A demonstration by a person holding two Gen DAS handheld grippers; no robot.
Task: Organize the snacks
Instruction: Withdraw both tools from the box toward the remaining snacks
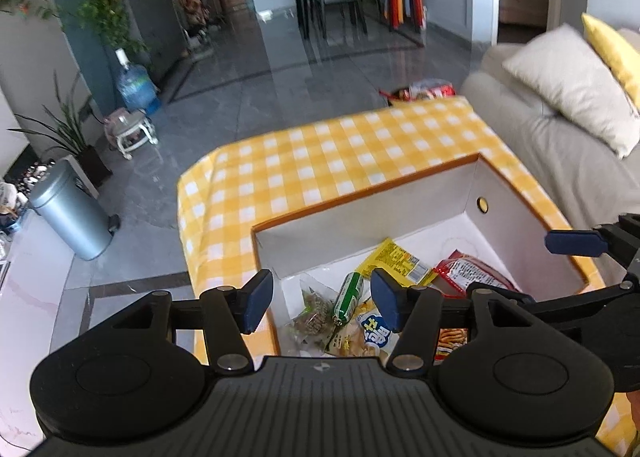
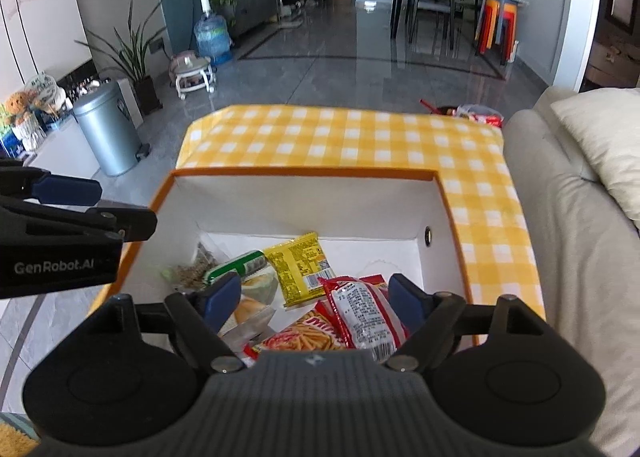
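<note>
A white box with an orange rim [image 1: 360, 193] [image 2: 304, 173] stands on a table under a yellow checked cloth [image 1: 320, 153] [image 2: 340, 137]. Inside lie several snack packs: a yellow packet [image 1: 394, 259] [image 2: 298, 267], a green tube [image 1: 349, 295] [image 2: 234, 263], a red packet [image 1: 472, 271] [image 2: 360, 311], a clear bag of brown pieces [image 1: 310, 315] and a red pack of sticks [image 2: 304, 337]. My left gripper [image 1: 318, 303] hangs open above the box with nothing between its fingers. My right gripper [image 2: 314, 303] is open above the red packet, apart from it.
A beige sofa [image 1: 560, 153] [image 2: 568, 217] with cushions runs along the right of the table. More snack packs [image 1: 430, 89] [image 2: 480, 113] lie past the table's far edge. A metal bin [image 1: 70, 213] [image 2: 108, 129] and a potted plant [image 2: 136, 65] stand on the floor at left.
</note>
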